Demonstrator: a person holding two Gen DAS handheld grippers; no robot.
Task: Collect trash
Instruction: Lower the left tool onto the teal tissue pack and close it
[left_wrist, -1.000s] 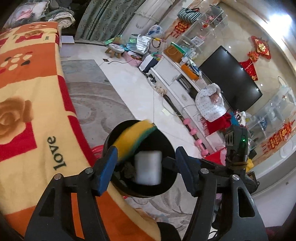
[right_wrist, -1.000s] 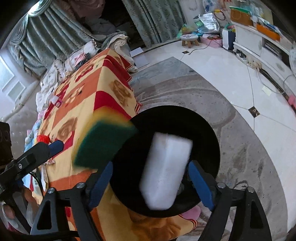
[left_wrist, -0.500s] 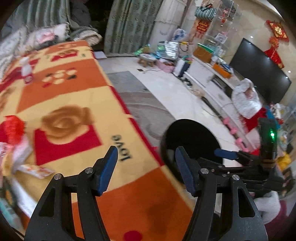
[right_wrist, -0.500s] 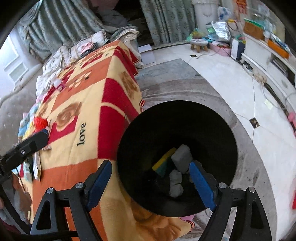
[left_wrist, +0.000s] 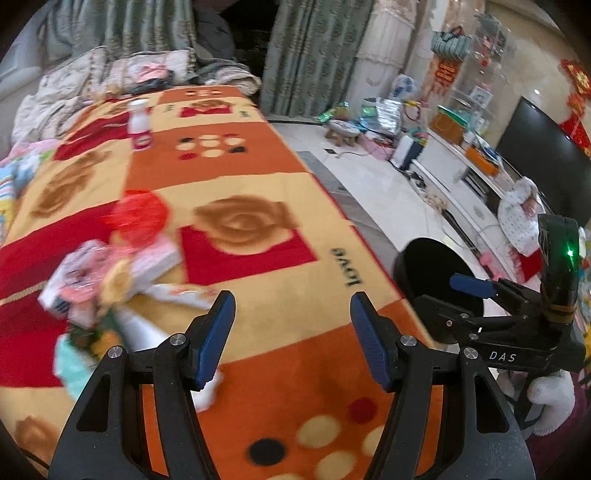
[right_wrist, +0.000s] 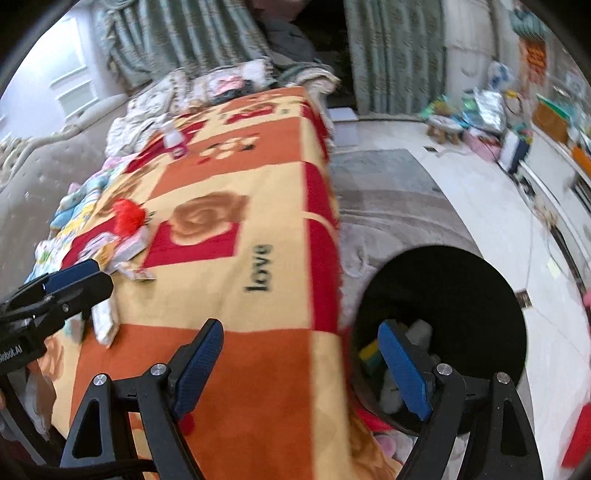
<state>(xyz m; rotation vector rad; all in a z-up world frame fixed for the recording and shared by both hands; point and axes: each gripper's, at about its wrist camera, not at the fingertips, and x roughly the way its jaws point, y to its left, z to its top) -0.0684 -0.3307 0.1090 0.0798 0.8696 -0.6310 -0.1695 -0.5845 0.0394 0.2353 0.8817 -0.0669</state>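
- Over the orange, red and cream blanket-covered counter your left gripper has its blue-padded fingers parted about halfway, gripping nothing.
- Your right gripper spreads its fingers wide and empty, straddling the counter's edge.
- Far left on the counter lies the blurred pile of wrappers, with a red crumpled bag and a small white bottle with a pink label beyond.
- Right of the counter, on the floor, the round black bin holds a yellow-green sponge and pale scraps.

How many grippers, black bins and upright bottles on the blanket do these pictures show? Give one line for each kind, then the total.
Grippers: 2 (left gripper, right gripper)
Black bin: 1
Bottle: 1
Total: 4
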